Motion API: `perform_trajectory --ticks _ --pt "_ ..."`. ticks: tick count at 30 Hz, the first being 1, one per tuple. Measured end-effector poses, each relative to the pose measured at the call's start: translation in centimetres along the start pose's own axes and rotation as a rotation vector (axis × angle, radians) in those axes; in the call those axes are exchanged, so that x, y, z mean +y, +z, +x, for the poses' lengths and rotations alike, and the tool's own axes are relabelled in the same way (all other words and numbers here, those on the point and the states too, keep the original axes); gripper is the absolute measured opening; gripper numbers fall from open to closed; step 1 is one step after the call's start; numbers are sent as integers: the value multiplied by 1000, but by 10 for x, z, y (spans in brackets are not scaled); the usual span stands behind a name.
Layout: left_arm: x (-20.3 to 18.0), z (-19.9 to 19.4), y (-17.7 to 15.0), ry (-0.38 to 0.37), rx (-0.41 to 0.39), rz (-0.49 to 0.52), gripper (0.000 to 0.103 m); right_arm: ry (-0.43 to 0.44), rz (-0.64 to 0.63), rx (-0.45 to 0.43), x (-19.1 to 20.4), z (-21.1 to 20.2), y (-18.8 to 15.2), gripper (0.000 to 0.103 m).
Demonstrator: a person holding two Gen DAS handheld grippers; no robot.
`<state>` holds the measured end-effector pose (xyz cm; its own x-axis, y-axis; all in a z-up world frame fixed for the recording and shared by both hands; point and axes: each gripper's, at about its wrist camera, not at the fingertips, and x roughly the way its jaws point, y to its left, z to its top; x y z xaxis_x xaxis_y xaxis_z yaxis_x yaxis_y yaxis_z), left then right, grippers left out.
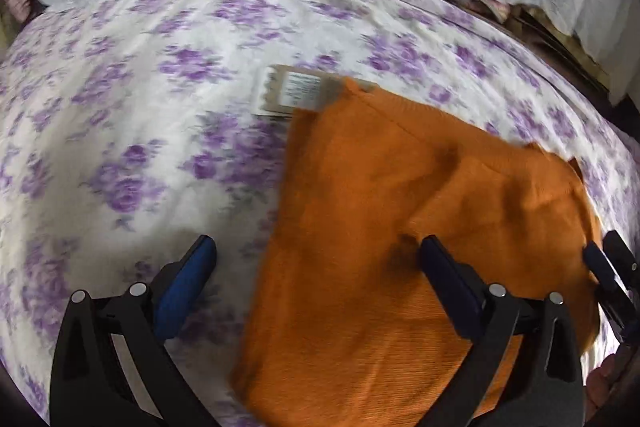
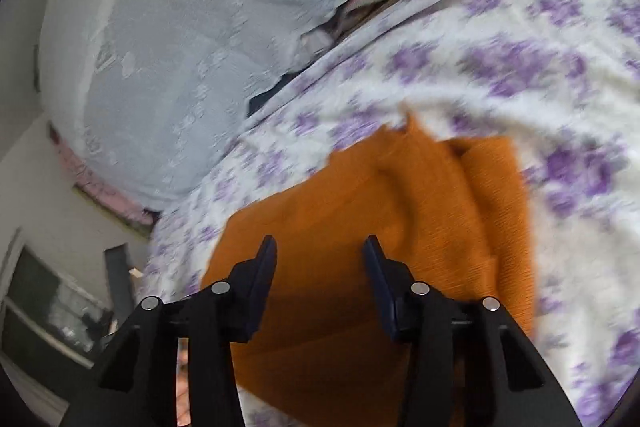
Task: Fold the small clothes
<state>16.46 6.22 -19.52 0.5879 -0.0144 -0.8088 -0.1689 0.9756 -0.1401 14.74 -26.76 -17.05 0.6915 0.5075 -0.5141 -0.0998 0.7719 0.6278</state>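
Left wrist view: left gripper (image 1: 316,259) spread wide, gripping nothing, over the orange garment (image 1: 400,227), folded compact at 5 o'clock on the floral bedsheet (image 1: 160,67); paper tag (image 1: 300,91) at its 11 o'clock corner. Right wrist view: right gripper (image 2: 320,259) half spread, empty, above the layered cloth. Folding looks mostly done; maybe a final fold or tidy remains.

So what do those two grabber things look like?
Both are black plastic with two fingers each. Each finger carries a flat dark-blue pad, and round silver pins sit on the joints. The left gripper and right gripper look like twins. No cables or sleeves show.
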Motion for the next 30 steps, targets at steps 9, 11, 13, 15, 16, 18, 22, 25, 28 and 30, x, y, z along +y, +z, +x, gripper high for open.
perform_trajectory --ticks 9,11,13,15,16,18,22,25,28,30 --pt "-48 -15 -13 60 -55 187 99 236 34 74 19 -13 -13 65" --pt "-44 -9 -19 56 -50 187 99 171 34 104 16 -4 -21 62" --pt "-33 -11 -19 20 -30 144 99 143 44 93 3 -3 -24 37" --pt "-18 -12 -19 12 -6 88 99 87 99 59 -12 -16 -21 38" --pt "-12 -15 -21 12 0 61 99 77 118 25 -17 -25 -20 41" --pt "-8 -27 -24 5 -10 32 98 69 126 -49 -25 -52 -16 56" --pt "-30 -60 -36 -6 -93 101 98 42 153 -135 -48 -95 -15 62" --pt "-64 -76 -58 -1 -140 222 98 52 239 -138 -72 -103 -18 63" --pt "-102 -82 -90 32 -183 367 98 76 271 -116 -75 -97 -18 63" --pt "-121 -83 -109 62 -200 458 98 85 249 -87 -69 -91 -18 67"
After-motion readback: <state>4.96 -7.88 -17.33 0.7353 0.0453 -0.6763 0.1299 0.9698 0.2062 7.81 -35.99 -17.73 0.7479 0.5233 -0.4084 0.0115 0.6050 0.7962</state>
